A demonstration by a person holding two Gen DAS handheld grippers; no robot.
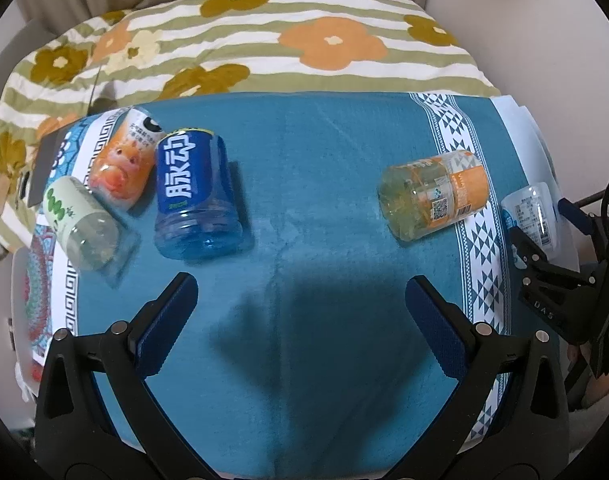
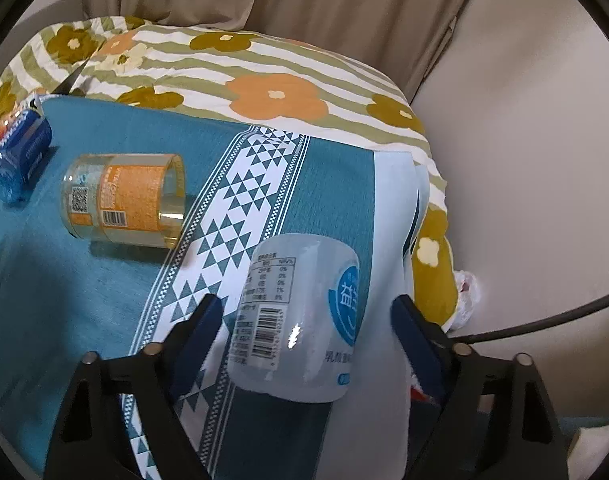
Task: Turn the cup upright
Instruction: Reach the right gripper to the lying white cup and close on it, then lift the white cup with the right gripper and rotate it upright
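Note:
Several cut-bottle cups lie on their sides on a teal cloth (image 1: 304, 184). A white-and-blue labelled cup (image 2: 300, 320) lies on the cloth's white border between the open fingers of my right gripper (image 2: 306, 322), which do not touch it; it also shows in the left wrist view (image 1: 532, 216). An orange-labelled clear cup (image 2: 124, 200) lies to its left, also seen from the left wrist (image 1: 434, 194). My left gripper (image 1: 300, 292) is open and empty over bare cloth. A blue cup (image 1: 194, 196), an orange cartoon cup (image 1: 124, 160) and a pale green cup (image 1: 80, 228) lie at far left.
A flowered striped quilt (image 1: 244, 36) is bunched behind the cloth. A beige curtain (image 2: 304, 4) and a pale wall (image 2: 524, 140) stand beyond. The cloth's right edge drops off beside the white cup. My right gripper's body (image 1: 560, 280) shows at the left view's right edge.

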